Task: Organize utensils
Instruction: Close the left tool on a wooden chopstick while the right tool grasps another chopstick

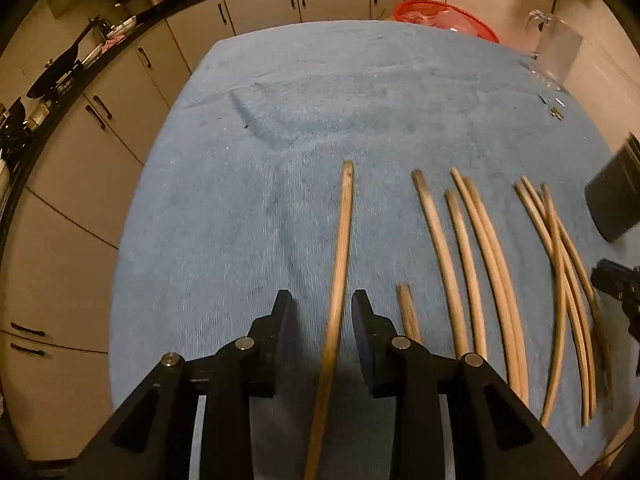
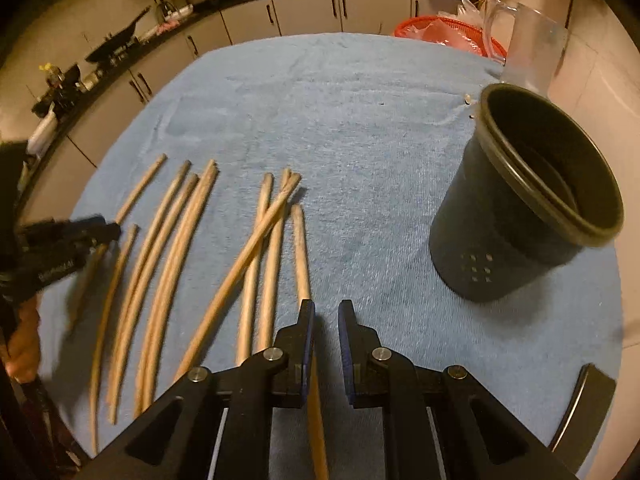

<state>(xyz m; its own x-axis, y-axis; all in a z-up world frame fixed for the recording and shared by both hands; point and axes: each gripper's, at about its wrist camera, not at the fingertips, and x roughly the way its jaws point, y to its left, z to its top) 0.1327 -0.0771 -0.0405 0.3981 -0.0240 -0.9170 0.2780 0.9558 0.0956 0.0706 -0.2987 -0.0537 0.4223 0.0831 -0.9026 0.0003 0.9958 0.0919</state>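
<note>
Several wooden chopsticks lie side by side on a blue towel (image 1: 240,200). One chopstick (image 1: 344,232) runs straight between the jaws of my left gripper (image 1: 322,300), which stand open, neither pad pressing it. My right gripper (image 2: 326,312) hovers over the rightmost chopstick (image 2: 300,248), which passes under its left finger; the jaws keep a narrow gap with cloth showing through. A dark round utensil holder (image 2: 472,248) stands upright and empty to the right. The left gripper (image 2: 108,232) shows blurred at the left edge of the right wrist view.
A red basket (image 2: 424,26) and a clear glass jug (image 2: 536,40) stand at the towel's far right. A dark flat object (image 2: 588,400) lies near the front right. Cabinets (image 1: 100,152) run past the far and left edges. A hand (image 2: 24,340) holds the left gripper.
</note>
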